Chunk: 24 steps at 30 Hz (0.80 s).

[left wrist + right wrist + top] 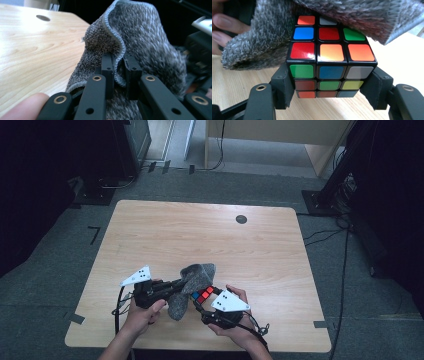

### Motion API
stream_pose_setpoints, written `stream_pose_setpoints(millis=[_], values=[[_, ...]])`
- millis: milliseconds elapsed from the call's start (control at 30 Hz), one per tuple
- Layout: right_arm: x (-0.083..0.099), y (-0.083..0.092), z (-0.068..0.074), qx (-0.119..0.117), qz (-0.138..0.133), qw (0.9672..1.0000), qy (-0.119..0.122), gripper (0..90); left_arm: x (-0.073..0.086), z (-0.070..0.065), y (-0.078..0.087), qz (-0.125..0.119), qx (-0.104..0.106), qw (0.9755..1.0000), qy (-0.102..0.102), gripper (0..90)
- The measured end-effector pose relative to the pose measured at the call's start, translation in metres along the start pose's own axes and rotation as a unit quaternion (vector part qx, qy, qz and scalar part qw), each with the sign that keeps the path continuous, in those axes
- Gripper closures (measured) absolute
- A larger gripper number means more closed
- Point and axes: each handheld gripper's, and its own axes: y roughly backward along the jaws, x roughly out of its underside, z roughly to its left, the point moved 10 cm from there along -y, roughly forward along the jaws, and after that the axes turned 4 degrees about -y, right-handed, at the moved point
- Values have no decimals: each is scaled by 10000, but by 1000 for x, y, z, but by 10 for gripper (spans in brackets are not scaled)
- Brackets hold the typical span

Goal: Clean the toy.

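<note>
Grey cloth [192, 287], pinched at its hem by the left gripper [120, 68], draped over puzzle cube [329, 58] clamped in the right gripper [329, 87] near the table's [210, 235] near edge; cube liable to be dislodged if cloth drags.

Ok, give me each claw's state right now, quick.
Left claw: shut on the grey cloth, pinching its hemmed edge.
Right claw: shut on the puzzle cube, pads pressed on two opposite sides.
</note>
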Motion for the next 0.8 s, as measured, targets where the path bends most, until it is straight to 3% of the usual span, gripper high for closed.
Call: stream_pose_setpoints(millis=[33,167,333,467,567,633,667,800], values=[[-5,4,0,4,-81,10000,-7,345,7,3,-4,165,-104,9998,-20,817],[-3,5,-2,9,-77,10000,-33,345,9,2,-6,200,-131,9997,-78,816],[4,2,-7,48,46,9999,-93,345,-2,-7,0,-78,69,9998,-153,815],[-2,6,-6,45,-59,9999,-95,345,9,0,-7,240,-176,9993,-204,814],[-5,8,-6,46,-100,9999,-104,345,12,1,-9,296,-215,9991,-207,815],[1,5,-9,91,-27,9999,-103,346,8,-2,-7,194,-145,9995,-215,813],[4,3,-10,139,36,9999,-60,346,2,-5,-4,16,-20,9998,-173,812],[6,2,-10,173,72,9998,-76,345,-2,-7,-1,-113,18,9998,-189,807]])
